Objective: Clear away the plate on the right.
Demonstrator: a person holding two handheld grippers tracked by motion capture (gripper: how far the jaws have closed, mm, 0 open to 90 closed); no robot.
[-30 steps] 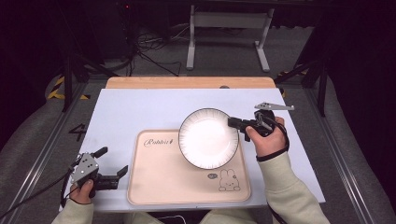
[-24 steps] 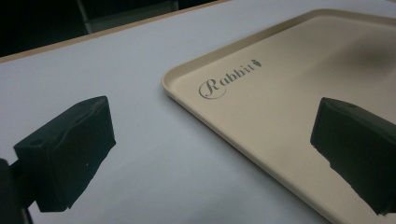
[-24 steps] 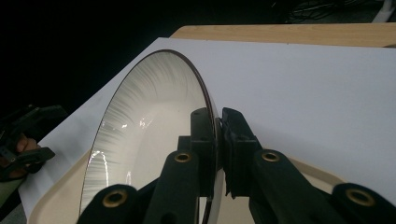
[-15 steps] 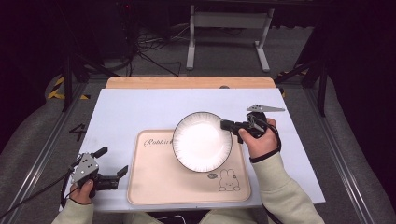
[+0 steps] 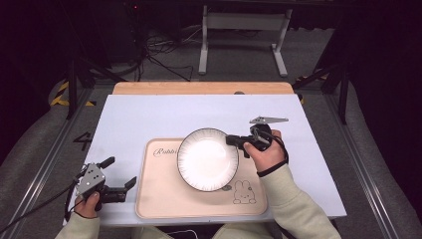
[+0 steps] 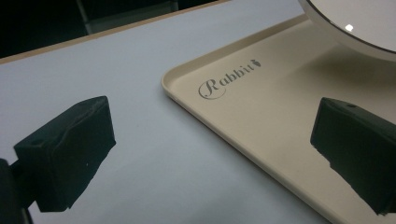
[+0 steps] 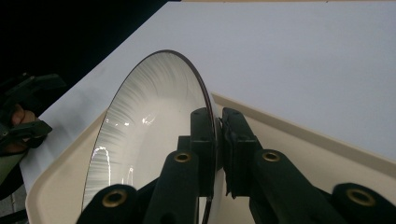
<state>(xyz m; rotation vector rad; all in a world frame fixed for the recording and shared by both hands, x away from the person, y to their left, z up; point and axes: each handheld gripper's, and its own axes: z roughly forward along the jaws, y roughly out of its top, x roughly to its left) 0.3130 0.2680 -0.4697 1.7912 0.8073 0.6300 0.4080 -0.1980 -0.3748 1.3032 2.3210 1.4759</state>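
- The long table [image 5: 149, 117], covered with a pale blue-grey sheet and edged with light wood at the far side, carries everything else.
- A rectangular cream plastic tray [image 5: 159, 194] with rounded corners lies flat on the near middle of the table; it has the word "Rabbit" printed at its far left and a small rabbit drawing near its near right corner. In the left gripper view its raised rim [image 6: 261, 154] runs slantwise across the sheet.
- A round white ceramic plate with a thin dark rim [image 5: 208, 159] is over the right half of the tray, its far edge reaching past the tray's far rim. In the right gripper view the plate [image 7: 140, 140] stands on edge in the frame, ribbed near its border; the left gripper view shows its underside [image 6: 355, 23] clear above the tray, a shadow beneath it.
- The right gripper [image 5: 235, 140] pinches the plate's right rim: its two black jaws are pressed together on the edge, one on each face.
- The left gripper [image 5: 119, 173] rests near the table's near left corner, just left of the tray, its jaws spread wide with nothing between them.
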